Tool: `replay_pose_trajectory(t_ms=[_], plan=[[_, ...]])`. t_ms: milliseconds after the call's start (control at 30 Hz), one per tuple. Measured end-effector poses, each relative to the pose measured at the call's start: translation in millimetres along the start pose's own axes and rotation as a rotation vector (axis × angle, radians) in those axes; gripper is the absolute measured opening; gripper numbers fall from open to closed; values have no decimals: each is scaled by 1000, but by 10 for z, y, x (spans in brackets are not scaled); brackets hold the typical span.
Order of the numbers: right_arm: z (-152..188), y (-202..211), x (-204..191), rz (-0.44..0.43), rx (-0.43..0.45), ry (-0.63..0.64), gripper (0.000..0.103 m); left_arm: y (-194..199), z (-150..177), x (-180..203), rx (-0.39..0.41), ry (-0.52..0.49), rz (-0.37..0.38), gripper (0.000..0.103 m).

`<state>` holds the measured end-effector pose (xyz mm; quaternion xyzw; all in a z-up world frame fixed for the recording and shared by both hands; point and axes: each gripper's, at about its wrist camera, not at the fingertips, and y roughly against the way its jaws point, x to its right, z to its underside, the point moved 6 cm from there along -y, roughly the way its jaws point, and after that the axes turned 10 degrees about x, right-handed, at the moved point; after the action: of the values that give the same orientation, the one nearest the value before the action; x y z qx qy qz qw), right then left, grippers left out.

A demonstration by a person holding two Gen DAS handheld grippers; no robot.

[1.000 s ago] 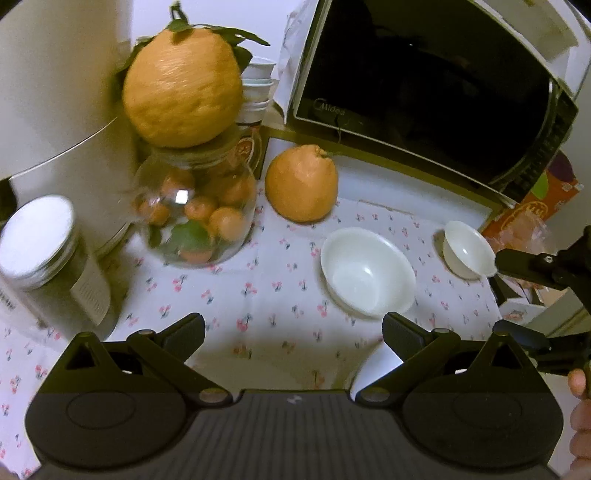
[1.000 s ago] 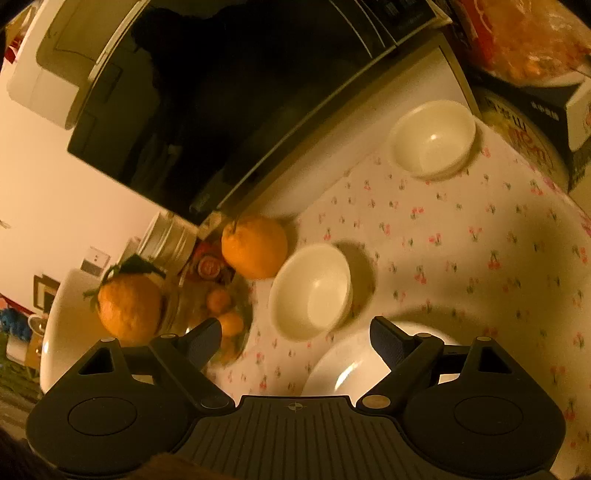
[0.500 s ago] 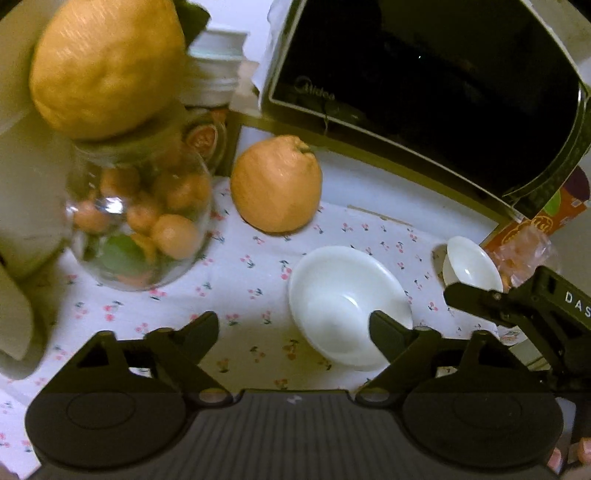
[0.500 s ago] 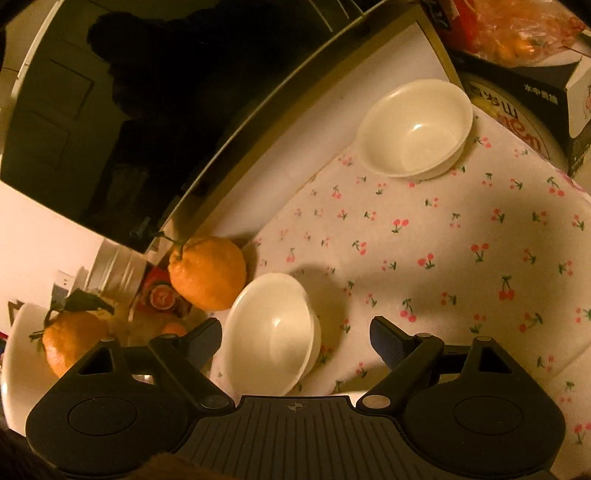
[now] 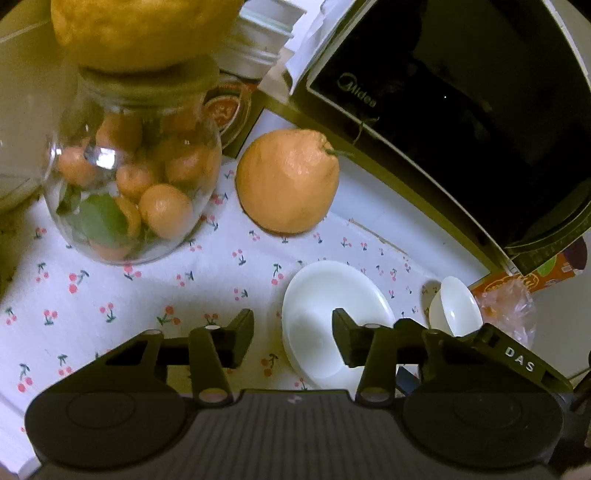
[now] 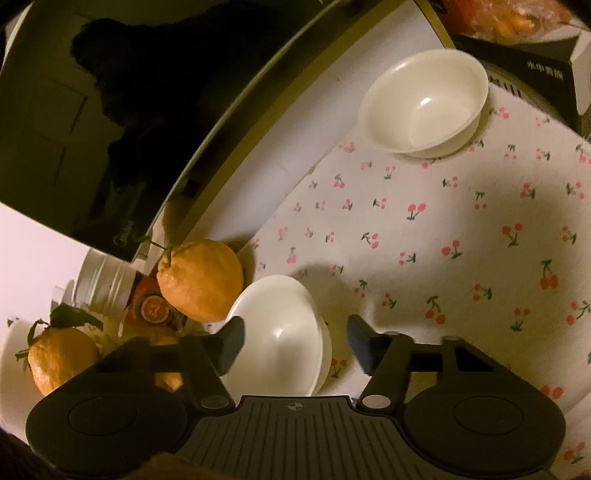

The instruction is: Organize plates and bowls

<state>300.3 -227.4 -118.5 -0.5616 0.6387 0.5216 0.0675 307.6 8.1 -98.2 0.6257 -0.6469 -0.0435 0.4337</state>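
Two white glossy bowls (image 6: 424, 103) (image 6: 280, 339), two large bumpy oranges (image 5: 288, 181) (image 5: 140, 29), one round glass jar (image 5: 129, 184), one black microwave (image 5: 461, 110).

A home kitchen corner, by the look of it: a black-doored microwave (image 5: 461, 122) sits at the back of a desk spread with a cherry-print cloth (image 5: 110, 295). A glass jar of small oranges (image 5: 129, 184), a big loose orange (image 5: 288, 184) and white bowls (image 6: 424, 103) crowd around it.
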Motion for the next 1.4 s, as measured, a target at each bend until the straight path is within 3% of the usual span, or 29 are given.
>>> replay_pose_trajectory(t_ms=[333,533,833,1400], plan=[[56,-72,44,29,0,7,23,-63,62,42,22,-3,9,16],[53,-68,68,38,6,8,15,-71,76,53,39,-41,-12,10],[32,20,-36,35,18,37,15,15,45,132,57,-77,-16,10],[82,442,-401,-10,29,89,15,609,-99,331,130,-204,-8,10]])
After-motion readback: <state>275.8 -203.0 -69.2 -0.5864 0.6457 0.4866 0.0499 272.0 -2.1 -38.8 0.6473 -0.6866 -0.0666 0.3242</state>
